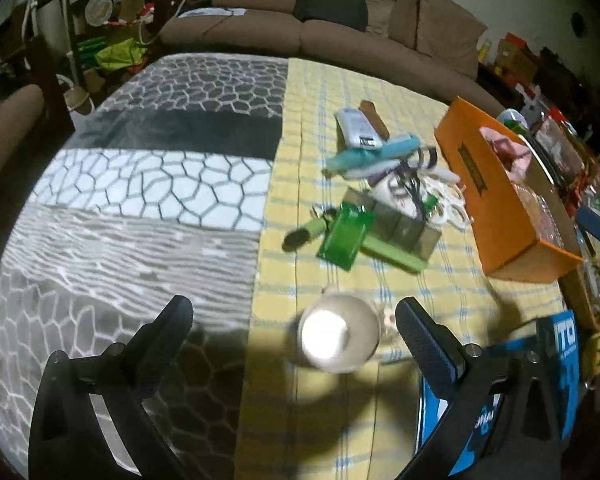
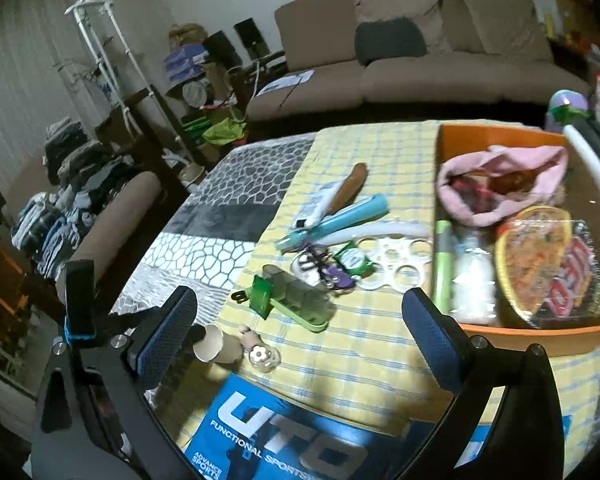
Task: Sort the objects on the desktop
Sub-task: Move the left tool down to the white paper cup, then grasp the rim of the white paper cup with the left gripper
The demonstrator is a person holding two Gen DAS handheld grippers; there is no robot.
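Left tool (image 1: 294,316) spread wide, holds nothing; hangs above small cup (image 1: 339,333) on worktop (image 1: 452,292), cup between fingers, so likely lined up for grasp; right tool (image 2: 300,312) also wide apart, empty, faces clutter; cup (image 2: 216,346) lies on side near blue box (image 2: 284,440); pile of loose things in middle: green case (image 2: 296,300), teal pen (image 2: 336,218), white ring template (image 2: 400,260); orange box (image 2: 460,132) at right already holds several items, seems sorting target; pile still waits.

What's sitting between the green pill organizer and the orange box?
In the right wrist view, a white ring-holed plastic piece lies between the green pill organizer and the orange box.
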